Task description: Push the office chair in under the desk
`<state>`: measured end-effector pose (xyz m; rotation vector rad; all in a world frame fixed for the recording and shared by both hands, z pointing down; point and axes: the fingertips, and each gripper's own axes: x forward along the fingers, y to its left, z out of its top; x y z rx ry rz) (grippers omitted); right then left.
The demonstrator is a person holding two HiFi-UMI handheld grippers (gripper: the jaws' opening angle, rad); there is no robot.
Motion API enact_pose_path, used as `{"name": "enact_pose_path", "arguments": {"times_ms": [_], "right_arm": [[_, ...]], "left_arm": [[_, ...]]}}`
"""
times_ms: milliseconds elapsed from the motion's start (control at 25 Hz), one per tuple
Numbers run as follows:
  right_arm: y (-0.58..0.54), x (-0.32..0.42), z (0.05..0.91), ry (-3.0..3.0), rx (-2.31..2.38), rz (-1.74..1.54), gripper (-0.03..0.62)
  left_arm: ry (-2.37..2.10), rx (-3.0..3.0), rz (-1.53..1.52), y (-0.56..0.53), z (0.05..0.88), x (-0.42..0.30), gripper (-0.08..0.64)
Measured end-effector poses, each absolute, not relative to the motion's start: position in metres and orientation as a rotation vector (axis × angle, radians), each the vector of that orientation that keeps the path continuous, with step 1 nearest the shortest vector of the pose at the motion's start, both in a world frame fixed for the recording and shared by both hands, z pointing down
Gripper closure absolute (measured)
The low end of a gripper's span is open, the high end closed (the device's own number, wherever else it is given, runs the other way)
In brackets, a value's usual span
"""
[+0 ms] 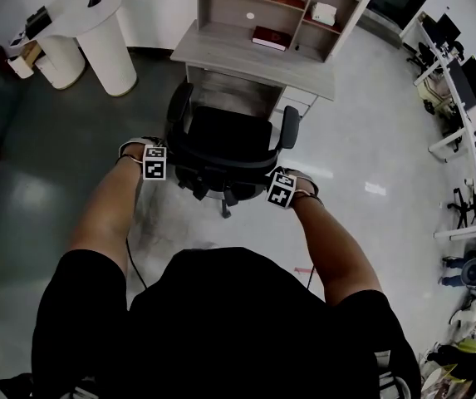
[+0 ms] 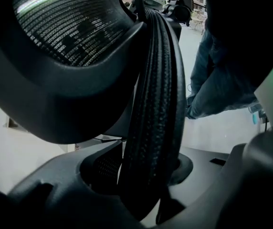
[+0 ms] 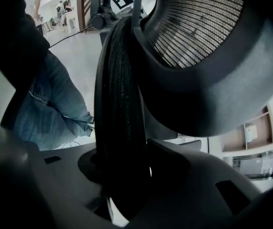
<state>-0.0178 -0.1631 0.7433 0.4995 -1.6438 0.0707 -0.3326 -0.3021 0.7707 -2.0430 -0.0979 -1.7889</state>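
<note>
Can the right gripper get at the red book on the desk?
Probably not: the right gripper is clamped on the office chair, which also stands between it and the red book.

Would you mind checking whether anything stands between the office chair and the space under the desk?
Nothing visible does. The office chair stands right at the desk, with no object between them. The left gripper and right gripper both grip its backrest rim. Whether the armrests clear the desktop cannot be told.

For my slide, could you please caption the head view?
Left tool and right tool clamp the office chair backrest, facing the desk.
</note>
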Motion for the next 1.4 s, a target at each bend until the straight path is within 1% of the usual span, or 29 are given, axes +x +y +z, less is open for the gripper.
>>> {"name": "enact_pose_path", "arguments": {"times_ms": [320, 1000, 1400], "right_arm": [[-0.179, -0.025, 0.745, -1.667, 0.514, 0.063, 0.420], [-0.266, -0.036, 0.747, -1.654, 0.541, 0.089, 0.417], [-0.305, -0.036, 0.747, -1.656, 0.578, 0.087, 0.416]], "left_arm": [[-0.080, -2.067, -1.736, -0.322, 0.773, -0.333, 0.371], [-0.104, -2.034, -1.754, -0.412, 0.774, -0.345, 0.370], [-0.086, -2.049, -1.712, -0.453, 0.773, -0.340, 0.370]]}}
